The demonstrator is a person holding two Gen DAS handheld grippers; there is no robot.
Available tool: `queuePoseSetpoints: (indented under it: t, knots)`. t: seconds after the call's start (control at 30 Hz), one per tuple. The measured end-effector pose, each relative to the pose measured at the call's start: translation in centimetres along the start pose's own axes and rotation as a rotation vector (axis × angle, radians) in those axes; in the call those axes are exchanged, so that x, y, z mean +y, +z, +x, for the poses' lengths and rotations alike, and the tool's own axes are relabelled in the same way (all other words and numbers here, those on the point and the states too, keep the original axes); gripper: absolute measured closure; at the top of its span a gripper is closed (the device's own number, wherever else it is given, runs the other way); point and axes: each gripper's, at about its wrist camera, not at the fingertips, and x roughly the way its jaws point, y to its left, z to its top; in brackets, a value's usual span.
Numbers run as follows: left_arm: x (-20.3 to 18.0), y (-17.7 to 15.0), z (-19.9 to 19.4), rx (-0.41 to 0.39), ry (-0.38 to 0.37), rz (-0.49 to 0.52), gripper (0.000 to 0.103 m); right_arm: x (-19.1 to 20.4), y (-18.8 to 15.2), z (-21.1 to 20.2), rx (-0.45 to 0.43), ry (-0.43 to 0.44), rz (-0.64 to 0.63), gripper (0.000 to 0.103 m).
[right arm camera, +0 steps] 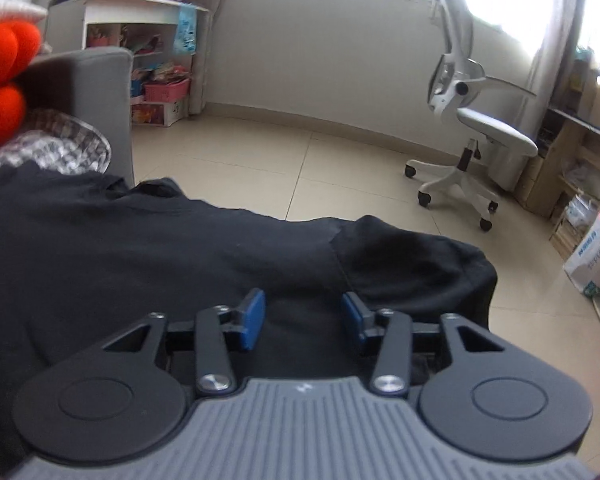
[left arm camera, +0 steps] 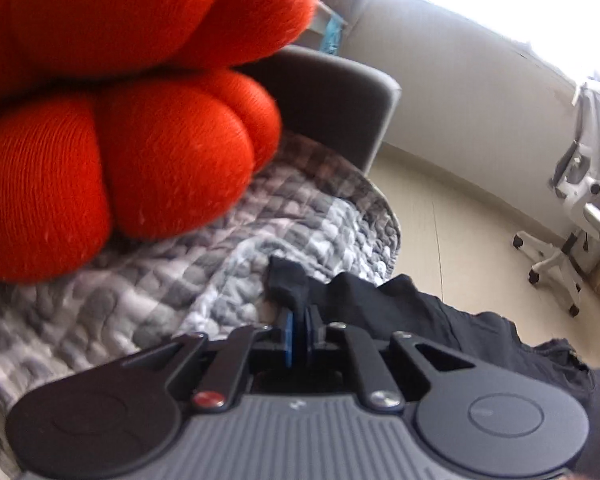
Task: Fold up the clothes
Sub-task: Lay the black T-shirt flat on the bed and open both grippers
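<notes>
A black garment (right arm camera: 148,240) lies spread over the seat, its right end hanging over the edge. In the left wrist view the same black garment (left arm camera: 440,312) trails off to the right, and my left gripper (left arm camera: 299,334) is shut on a small fold of its edge, which sticks up between the blue pads (left arm camera: 288,336). My right gripper (right arm camera: 303,320) hovers just over the garment's middle, open, its blue pads (right arm camera: 252,318) wide apart with only flat cloth beneath them.
A grey and white checked quilt (left arm camera: 204,272) covers the grey sofa (right arm camera: 100,80). A big orange knotted cushion (left arm camera: 120,112) fills the upper left. A white office chair (right arm camera: 472,120) stands on the tiled floor (right arm camera: 300,152); shelves (right arm camera: 152,60) and a bag (right arm camera: 592,256) line the walls.
</notes>
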Motion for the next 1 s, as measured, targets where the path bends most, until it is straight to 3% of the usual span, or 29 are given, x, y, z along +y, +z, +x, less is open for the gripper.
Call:
queuePoseSetpoints:
  t: [0.07,0.17,0.23,0.3,0.47,0.67,0.8,1.0]
  knots:
    - [0.4,0.0,-0.5,-0.006,0.01,-0.029,0.09,-0.1,-0.1,0.0,0.002,-0.001,0.013,0.052]
    - [0.7,0.0,-1.9,-0.032,0.039,-0.057,0.076,-0.3,-0.3,0.0,0.006,-0.001,0.033,0.049]
    - [0.8,-0.4,-3.3,-0.039,0.045,-0.057,0.075,-0.4,-0.4,0.0,0.008,-0.002,0.046,0.046]
    - [0.8,-1.0,-4.9,-0.039,0.035,-0.049,0.067,-0.5,-0.5,0.0,0.011,-0.002,0.059,0.042]
    - [0.9,-4.6,-9.5,-0.038,-0.034,0.018,0.057,-1.6,-0.7,0.2,0.026,0.011,0.123,0.029]
    - [1.2,-8.8,-13.7,-0.009,-0.061,0.139,0.056,-2.2,-1.0,-1.7,0.029,0.042,0.122,0.028]
    - [0.9,-11.6,-16.2,-0.01,-0.081,0.203,0.05,-1.9,-2.2,-5.5,0.023,0.178,0.166,0.028]
    - [0.5,-12.9,-16.6,-0.028,-0.075,0.25,0.044,0.6,-5.1,-8.6,0.045,0.249,0.05,0.03]
